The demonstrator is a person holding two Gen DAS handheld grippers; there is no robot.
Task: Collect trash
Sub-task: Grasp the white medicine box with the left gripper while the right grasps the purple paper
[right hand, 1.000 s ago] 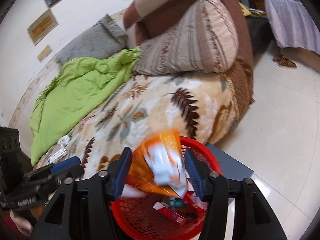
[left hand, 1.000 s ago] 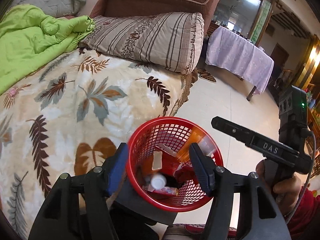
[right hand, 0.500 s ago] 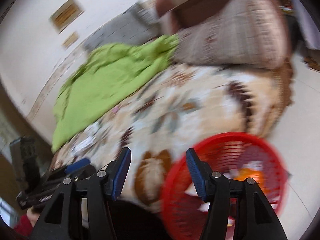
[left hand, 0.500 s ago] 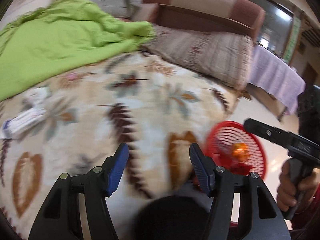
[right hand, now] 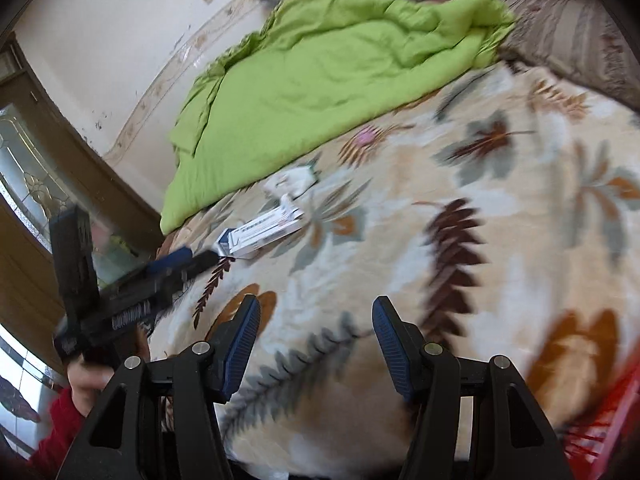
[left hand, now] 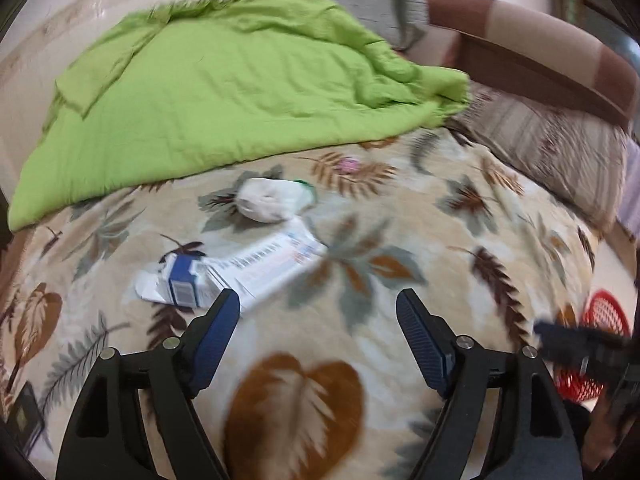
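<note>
On the leaf-patterned bedspread (left hand: 400,248) lie a long white and blue carton (left hand: 256,268), a small blue and white box (left hand: 182,284) next to it, and a crumpled white wrapper (left hand: 272,200) just beyond. My left gripper (left hand: 318,312) is open and empty, just short of the carton. My right gripper (right hand: 316,320) is open and empty over the bedspread (right hand: 500,208), farther from the carton (right hand: 264,232) and the wrapper (right hand: 294,180). The red mesh basket (left hand: 600,320) is at the right edge, partly hidden; its rim also shows in the right wrist view (right hand: 616,420).
A green quilt (left hand: 224,84) covers the far part of the bed. A striped pillow (left hand: 560,152) and a brown headboard (left hand: 532,60) are at the right. A wall and a wooden door frame (right hand: 52,152) stand beyond the bed's left side.
The orange packet left my right gripper and went into the basket. Both grippers swung left, away from the basket, toward the carton and wrapper on the bed.
</note>
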